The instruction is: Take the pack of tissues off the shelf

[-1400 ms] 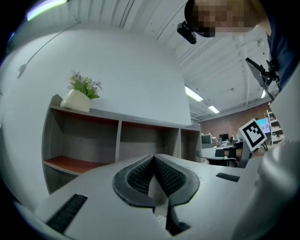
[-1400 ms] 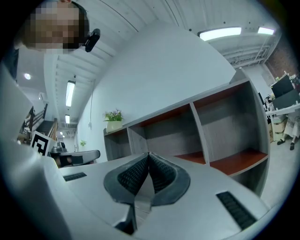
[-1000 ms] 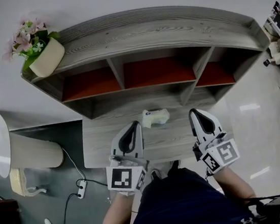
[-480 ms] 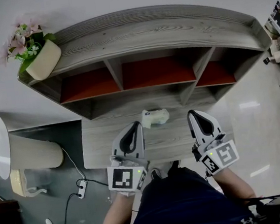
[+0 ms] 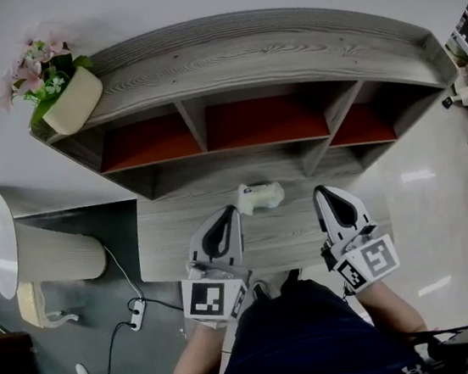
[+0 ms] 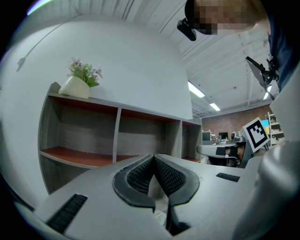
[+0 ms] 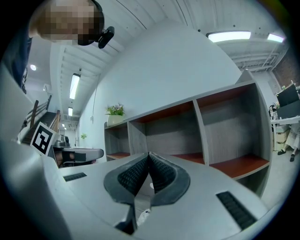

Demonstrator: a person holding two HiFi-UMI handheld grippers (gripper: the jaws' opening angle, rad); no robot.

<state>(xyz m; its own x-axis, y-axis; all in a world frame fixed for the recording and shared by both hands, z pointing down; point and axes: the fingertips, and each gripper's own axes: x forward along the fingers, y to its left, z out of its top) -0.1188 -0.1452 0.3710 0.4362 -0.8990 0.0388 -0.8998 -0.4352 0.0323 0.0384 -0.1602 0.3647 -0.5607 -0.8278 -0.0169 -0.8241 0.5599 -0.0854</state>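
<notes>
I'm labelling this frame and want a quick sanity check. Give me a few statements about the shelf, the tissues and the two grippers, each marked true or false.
1. The pack of tissues lies on the lower grey board, in front of the compartments. True.
2. The left gripper is shut on the tissues. False: its jaws are together with nothing between them.
3. A flower pot stands on top of the shelf, at its left end in the head view. True.
4. The right gripper is wide open. False: its jaws are together, and it is empty.
5. The red-floored compartments hold books. False: nothing shows in them.
</notes>
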